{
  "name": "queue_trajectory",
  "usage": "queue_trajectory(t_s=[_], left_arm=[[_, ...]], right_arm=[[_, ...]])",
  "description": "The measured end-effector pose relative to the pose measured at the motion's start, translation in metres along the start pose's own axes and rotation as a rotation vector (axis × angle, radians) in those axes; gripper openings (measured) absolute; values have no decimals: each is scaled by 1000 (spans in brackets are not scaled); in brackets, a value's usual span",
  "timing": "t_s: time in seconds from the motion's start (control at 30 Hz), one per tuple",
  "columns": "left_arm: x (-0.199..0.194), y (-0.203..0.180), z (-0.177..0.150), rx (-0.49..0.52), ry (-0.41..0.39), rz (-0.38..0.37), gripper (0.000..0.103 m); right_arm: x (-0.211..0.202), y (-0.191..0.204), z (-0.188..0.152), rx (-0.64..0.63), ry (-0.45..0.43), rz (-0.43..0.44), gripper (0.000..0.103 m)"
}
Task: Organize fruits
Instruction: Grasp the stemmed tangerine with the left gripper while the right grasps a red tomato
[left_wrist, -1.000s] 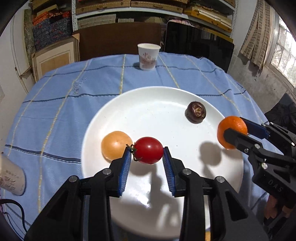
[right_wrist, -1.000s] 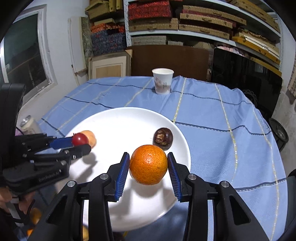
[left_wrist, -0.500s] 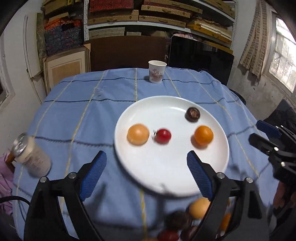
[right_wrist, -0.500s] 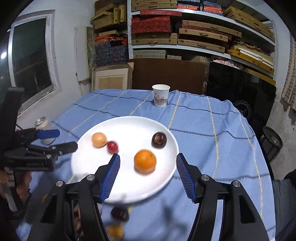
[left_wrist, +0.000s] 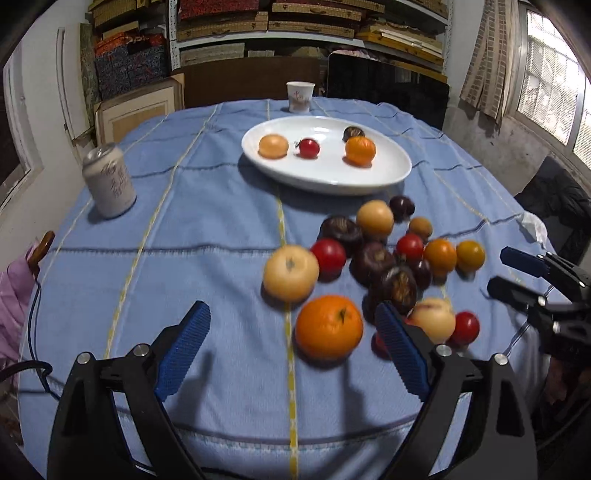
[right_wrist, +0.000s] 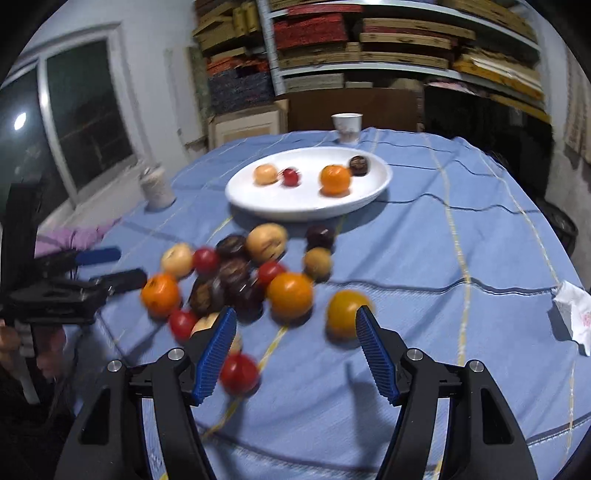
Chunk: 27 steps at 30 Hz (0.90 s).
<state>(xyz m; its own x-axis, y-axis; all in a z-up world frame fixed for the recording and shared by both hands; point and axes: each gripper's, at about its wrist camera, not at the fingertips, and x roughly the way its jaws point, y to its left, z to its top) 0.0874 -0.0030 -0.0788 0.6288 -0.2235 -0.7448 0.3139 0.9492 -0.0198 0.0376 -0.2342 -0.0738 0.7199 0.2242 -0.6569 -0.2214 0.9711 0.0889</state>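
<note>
I have drawn both grippers back from the white plate (left_wrist: 399, 173), leaving orange (left_wrist: 360, 149) and red tomato (left_wrist: 308, 148) on it, far ahead of the jaws. Left gripper (left_wrist: 291, 349) and right gripper (right_wrist: 295, 345): jaws opening, empty, loose fruit pile (left_wrist: 373, 258) just ahead.

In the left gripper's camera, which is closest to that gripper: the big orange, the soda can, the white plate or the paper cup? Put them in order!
1. Big orange, just ahead of the left gripper.
2. Soda can, left side.
3. White plate, past the fruit pile.
4. Paper cup, far edge.
</note>
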Motion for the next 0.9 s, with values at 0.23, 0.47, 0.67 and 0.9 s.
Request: queue_trajectory(t_s=[0.23,0.47,0.67,0.9], left_arm=[[-1,3,-17,-30,41,14,89],[-2,-6,-20,3,37,30,89],[3,-12,-16,8,34,50,89],[17,-12,-6,-26,41,93,89]], right_arm=[[8,25,-13,-96,34,25,61],[19,34,-17,-141,91,26,48],[12,29,-20,-126,55,96,30],[1,24,-21,-107,3,116,30]])
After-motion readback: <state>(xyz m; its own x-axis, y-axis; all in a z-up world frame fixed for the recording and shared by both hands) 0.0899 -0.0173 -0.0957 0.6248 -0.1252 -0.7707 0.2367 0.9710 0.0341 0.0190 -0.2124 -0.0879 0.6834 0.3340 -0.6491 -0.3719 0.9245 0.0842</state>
